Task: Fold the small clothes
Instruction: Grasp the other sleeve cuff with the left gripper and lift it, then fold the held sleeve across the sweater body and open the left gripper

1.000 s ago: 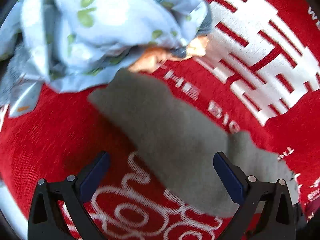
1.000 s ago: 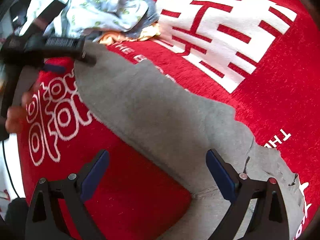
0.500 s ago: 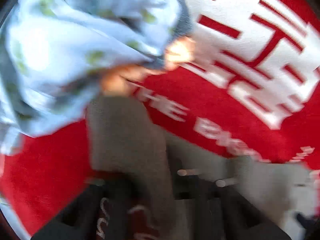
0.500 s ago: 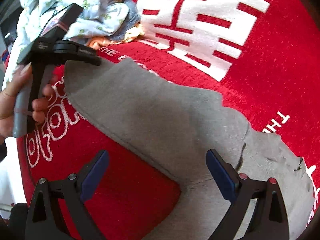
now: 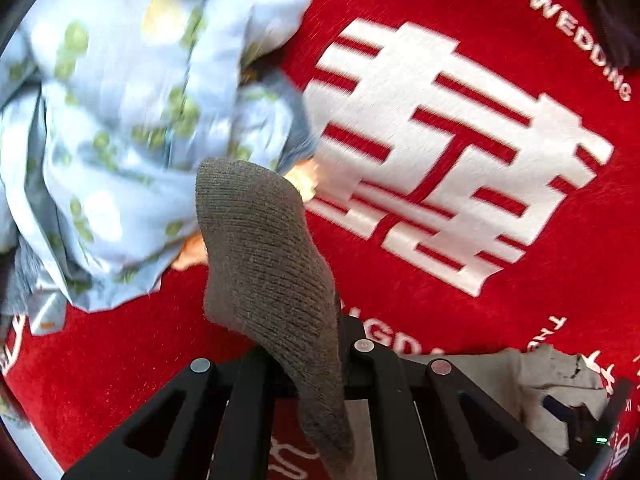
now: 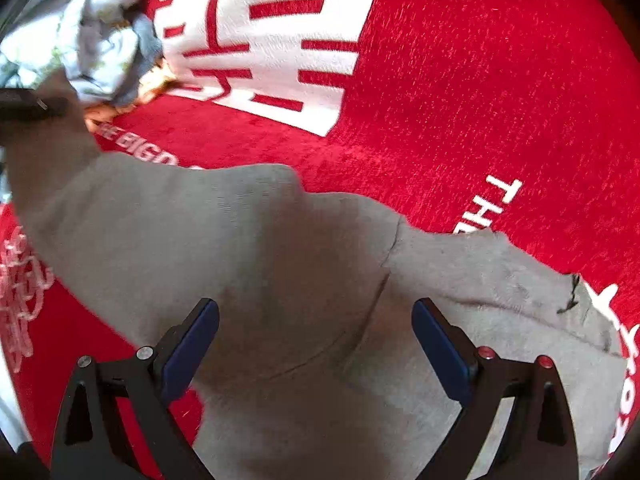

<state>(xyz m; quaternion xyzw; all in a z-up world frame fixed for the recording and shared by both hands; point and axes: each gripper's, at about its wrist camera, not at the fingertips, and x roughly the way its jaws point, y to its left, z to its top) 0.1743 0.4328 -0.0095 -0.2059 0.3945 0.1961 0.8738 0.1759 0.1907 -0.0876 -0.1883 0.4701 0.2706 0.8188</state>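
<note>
Grey knit, a sock (image 6: 280, 280), lies spread on the red cloth (image 6: 480, 100), and it is the piece being folded. One end of it is pinched in the left gripper (image 5: 320, 384), whose jaws are shut tight on the fabric; that end stands up off the cloth as a ribbed tongue rising in front of the left camera. The other end, with a worn edge and a loose dark thread, lies flat near the right gripper (image 6: 316, 340), whose jaws stand wide with the sock below and between them, pressing on nothing.

By my reading the fold has only begun: one end is caught and raised, no crease is made yet, and the raised end must go over onto the flat part and be let go. The heap of pale blue printed clothes (image 5: 120, 120) at the far edge of the cloth looks unfolded, so most of the job seems to be left.

The left view shows the grip itself and the knit texture close up, plus the whole white character (image 5: 440, 160) woven in the cloth; of the sock's flat part it shows only a corner at lower right. The right view shows nearly the full sock, its seam lines and ragged rim, and the left gripper only as a dark, blurred bar at the left edge.
</note>
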